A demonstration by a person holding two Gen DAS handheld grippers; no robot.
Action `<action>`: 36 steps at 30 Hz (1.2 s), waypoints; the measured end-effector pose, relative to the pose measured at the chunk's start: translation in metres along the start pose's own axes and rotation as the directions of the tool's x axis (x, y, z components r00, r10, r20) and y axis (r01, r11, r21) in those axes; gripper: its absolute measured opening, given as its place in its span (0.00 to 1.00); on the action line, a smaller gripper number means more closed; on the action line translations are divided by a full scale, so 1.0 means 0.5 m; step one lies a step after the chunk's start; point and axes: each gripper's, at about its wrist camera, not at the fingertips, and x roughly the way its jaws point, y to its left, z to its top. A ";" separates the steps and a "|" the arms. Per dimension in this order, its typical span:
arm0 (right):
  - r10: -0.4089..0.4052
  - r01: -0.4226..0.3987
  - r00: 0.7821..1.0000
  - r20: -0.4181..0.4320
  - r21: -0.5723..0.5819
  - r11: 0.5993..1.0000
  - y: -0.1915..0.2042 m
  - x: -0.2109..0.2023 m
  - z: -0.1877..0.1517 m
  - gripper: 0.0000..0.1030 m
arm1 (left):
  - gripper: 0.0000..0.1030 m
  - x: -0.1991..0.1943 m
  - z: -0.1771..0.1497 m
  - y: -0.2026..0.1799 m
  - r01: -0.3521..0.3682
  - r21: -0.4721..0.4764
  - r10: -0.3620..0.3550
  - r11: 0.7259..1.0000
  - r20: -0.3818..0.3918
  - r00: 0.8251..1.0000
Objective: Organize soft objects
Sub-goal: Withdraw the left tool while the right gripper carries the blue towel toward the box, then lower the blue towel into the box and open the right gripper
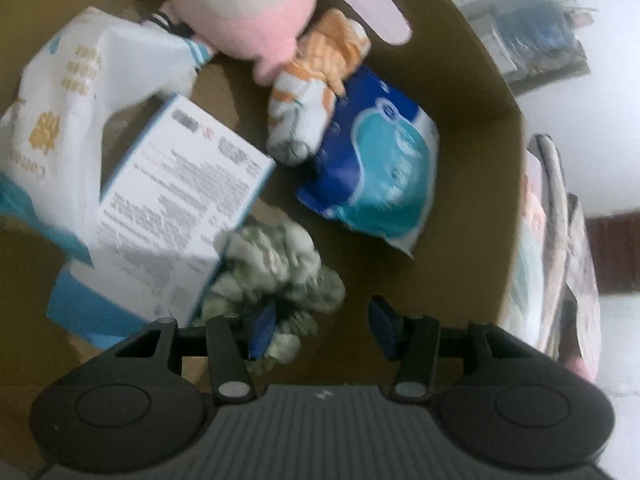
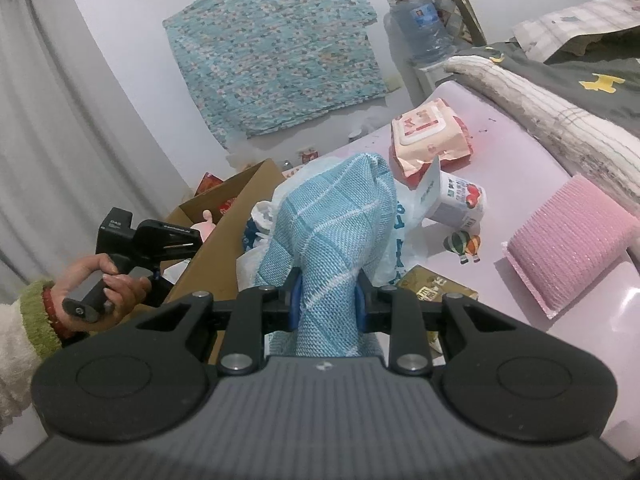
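Item, nearest: right claw (image 2: 326, 304), pads pressed on a bunched blue checked cloth (image 2: 332, 232), held up over the pink bed (image 2: 520, 152) beside the cardboard box (image 2: 224, 216). Item: left claw (image 1: 320, 330), jaws apart and gripping nothing, pointing down into the cardboard box (image 1: 460, 160); a greyish-green scrunched cloth (image 1: 276, 272) lies loose on the box floor, its edge against the left pad. Item, further in: white printed carton (image 1: 176, 208), blue tissue pack (image 1: 376, 176), orange-striped sock (image 1: 308, 100), white tissue pack (image 1: 68, 92), pink plush doll (image 1: 256, 12) at the far wall. Item, still on the bed: pink wipes pack (image 2: 428, 136), small printed carton (image 2: 456, 200), pink ribbed sponge (image 2: 568, 236). Risks, judged: the blue cloth hangs in folds and could snag the box rim or drape outside if let go too soon; the left claw, near the loose cloth, could drag it back out on lifting; the tilted carton may topple under a new load
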 end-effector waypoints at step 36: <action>0.071 -0.069 0.997 0.021 -0.089 0.994 0.103 -0.014 0.040 0.24 | 0.79 -0.326 -0.096 -0.030 0.102 0.304 -0.217 0.947 0.371 0.903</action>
